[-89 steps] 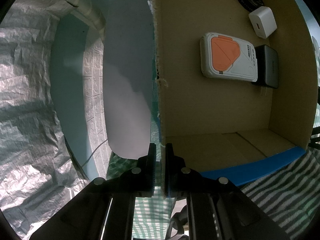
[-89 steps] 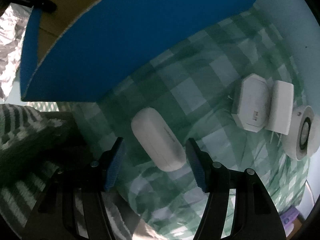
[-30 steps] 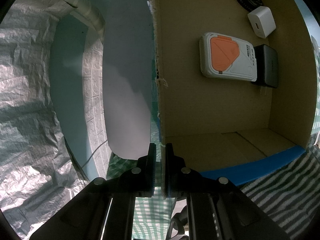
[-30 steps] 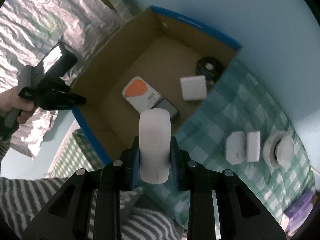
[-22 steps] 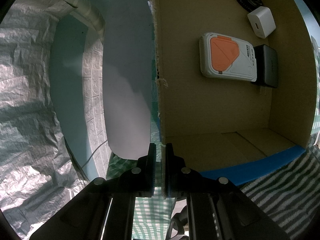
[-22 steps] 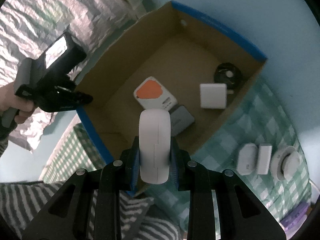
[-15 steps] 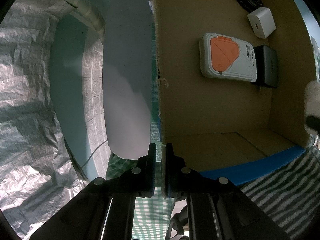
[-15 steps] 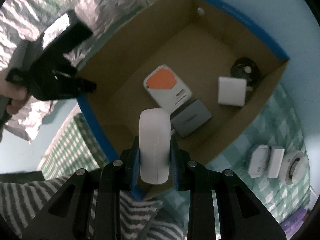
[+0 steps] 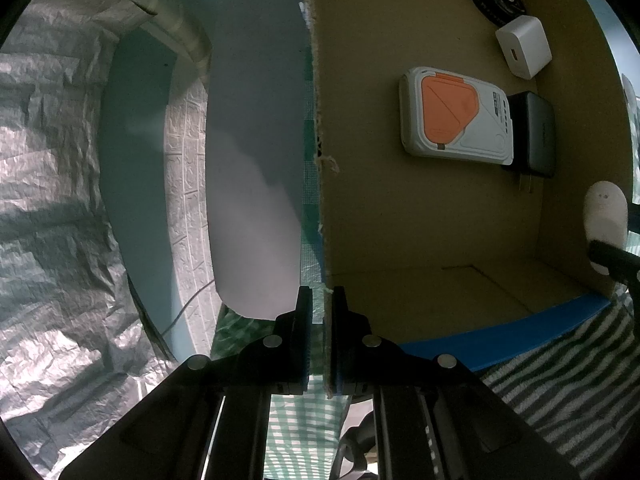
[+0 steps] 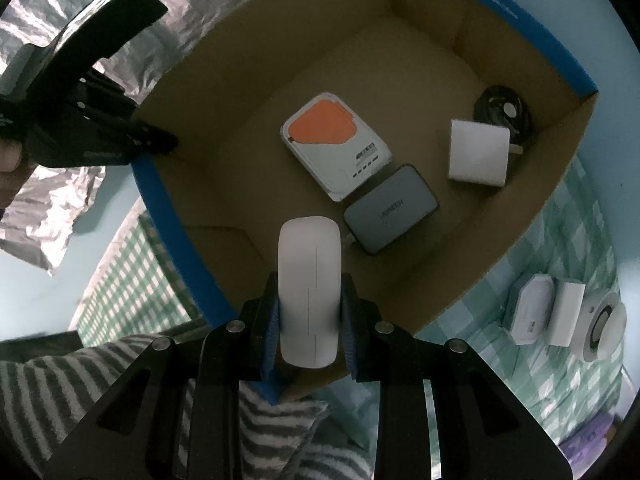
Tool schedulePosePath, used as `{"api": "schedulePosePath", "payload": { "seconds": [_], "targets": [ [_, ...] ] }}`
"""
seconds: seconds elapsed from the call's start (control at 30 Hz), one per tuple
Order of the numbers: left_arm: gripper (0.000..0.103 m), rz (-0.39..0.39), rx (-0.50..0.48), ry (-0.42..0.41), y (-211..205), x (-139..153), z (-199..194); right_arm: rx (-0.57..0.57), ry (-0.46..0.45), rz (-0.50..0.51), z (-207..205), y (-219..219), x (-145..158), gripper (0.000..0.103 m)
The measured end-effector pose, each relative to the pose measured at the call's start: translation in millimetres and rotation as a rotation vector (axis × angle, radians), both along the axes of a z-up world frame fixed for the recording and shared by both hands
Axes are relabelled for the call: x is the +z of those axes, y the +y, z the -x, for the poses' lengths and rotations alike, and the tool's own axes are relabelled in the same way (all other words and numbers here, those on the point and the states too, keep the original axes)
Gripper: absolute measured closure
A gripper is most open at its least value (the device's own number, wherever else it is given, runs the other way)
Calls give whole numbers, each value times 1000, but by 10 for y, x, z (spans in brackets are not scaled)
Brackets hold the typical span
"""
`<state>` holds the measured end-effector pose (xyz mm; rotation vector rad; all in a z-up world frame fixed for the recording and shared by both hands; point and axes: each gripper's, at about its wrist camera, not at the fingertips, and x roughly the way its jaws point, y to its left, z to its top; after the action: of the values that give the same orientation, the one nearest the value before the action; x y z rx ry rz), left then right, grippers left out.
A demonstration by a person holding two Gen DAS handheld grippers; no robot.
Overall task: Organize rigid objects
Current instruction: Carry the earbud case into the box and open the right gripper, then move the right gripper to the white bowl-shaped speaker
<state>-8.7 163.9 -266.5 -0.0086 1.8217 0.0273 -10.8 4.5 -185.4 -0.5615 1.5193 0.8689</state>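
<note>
My right gripper (image 10: 309, 312) is shut on a white oblong case (image 10: 309, 288), held over the near corner of an open cardboard box (image 10: 248, 140) with blue rims. On the box floor lie a white and orange device (image 10: 334, 148), a grey power pack (image 10: 390, 214), a white cube charger (image 10: 478, 154) and a black round disc (image 10: 502, 114). My left gripper (image 9: 321, 322) is shut on the box's side wall (image 9: 320, 184) and shows at the left of the right wrist view as the left gripper (image 10: 86, 108). In the left wrist view the white case (image 9: 604, 220) enters at the right edge.
A green checked cloth (image 10: 560, 240) covers the table. Right of the box lie a white hexagonal device (image 10: 532, 308), a white block (image 10: 568, 314) and a white round object (image 10: 602, 324). A striped sleeve (image 10: 80, 380) fills the lower left. Crinkled silver foil (image 9: 52, 208) lies beyond the box.
My right gripper has come down and across over the box with the white case, so the box looks larger. The case has entered the left wrist view at the right edge. The left gripper has not moved.
</note>
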Motion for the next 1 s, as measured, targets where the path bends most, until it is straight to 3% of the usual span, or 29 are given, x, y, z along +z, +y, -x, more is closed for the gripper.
{"api": "schedulePosePath", "payload": {
  "seconds": [0.33, 0.53, 0.7, 1.0],
  "targets": [
    [94, 1, -2, 1, 5, 8, -2, -35, -2, 14, -26, -67, -27, 76],
    [94, 1, -2, 1, 2, 14, -3, -32, -1, -13, -17, -73, 16, 61],
    [94, 1, -3, 1, 2, 14, -3, -33, -36, -36, -41, -92, 134, 41],
    [94, 4, -6, 5, -8, 18, -3, -98, -65, -75, -228, -275, 382, 38]
  ]
}}
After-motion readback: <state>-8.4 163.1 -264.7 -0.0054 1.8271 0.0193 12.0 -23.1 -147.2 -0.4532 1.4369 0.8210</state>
